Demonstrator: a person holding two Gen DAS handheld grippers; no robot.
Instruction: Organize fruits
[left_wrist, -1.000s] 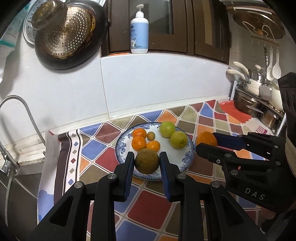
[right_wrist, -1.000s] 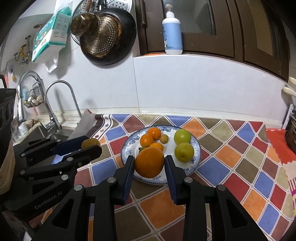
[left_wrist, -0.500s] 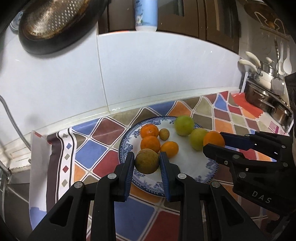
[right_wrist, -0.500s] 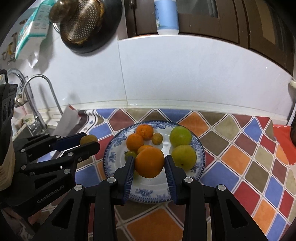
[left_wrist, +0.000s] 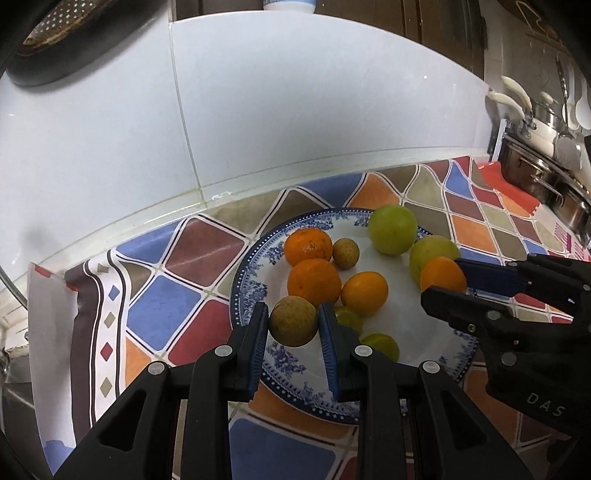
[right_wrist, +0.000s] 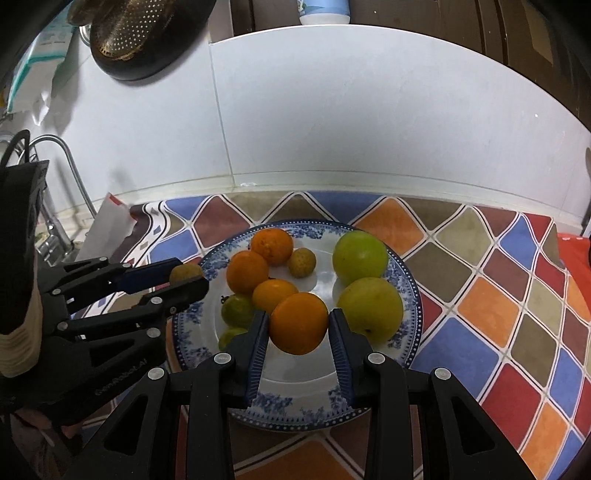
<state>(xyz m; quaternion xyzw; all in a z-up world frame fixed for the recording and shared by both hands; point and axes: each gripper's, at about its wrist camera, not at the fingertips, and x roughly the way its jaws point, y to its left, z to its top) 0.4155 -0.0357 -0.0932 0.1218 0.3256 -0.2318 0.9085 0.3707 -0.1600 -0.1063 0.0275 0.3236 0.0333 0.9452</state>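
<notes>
two fruits are pinched over the plate (right_wrist: 406, 280): my left gripper (left_wrist: 293, 323) clamps a brown fruit (left_wrist: 293, 320), my right gripper (right_wrist: 298, 324) an orange (right_wrist: 298, 323). both look round, firm and likely to roll, so i grip across the middle.

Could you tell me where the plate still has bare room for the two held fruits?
The plate is bare along its near rim, below the orange in the right gripper. Its far half is crowded: oranges left, green fruits right.
</notes>
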